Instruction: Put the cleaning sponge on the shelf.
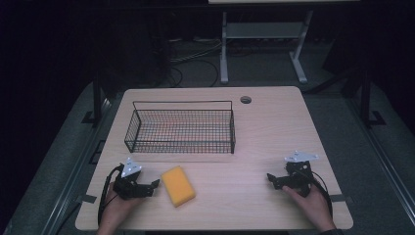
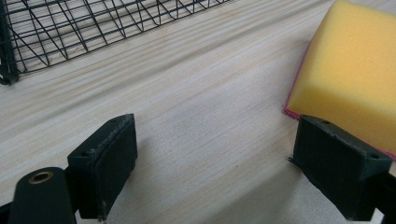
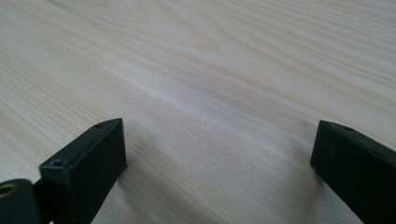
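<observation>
High view: a yellow sponge [image 1: 178, 185] lies flat on the pale wood table [image 1: 264, 127], on the near side of a black wire basket [image 1: 180, 128] and well apart from it. The left gripper [image 1: 151, 186] rests low just left of the sponge, held by the left hand [image 1: 116, 204] with the forearm entering from the bottom edge; its jaws point toward the sponge. The right gripper [image 1: 271, 179] sits far to the sponge's right, gripped by the right hand [image 1: 309, 201], jaws pointing left.

Left gripper view: the left gripper [image 2: 212, 163] has its jaws spread wide over bare wood. The sponge [image 2: 355, 74] shows a thin pink underside here, with the right jaw just in front of its near corner; whether they touch, I cannot tell. The basket [image 2: 70, 28] stands beyond.

Right gripper view: the right gripper [image 3: 219, 168] has its jaws spread wide, low over the table [image 3: 210, 70].
</observation>
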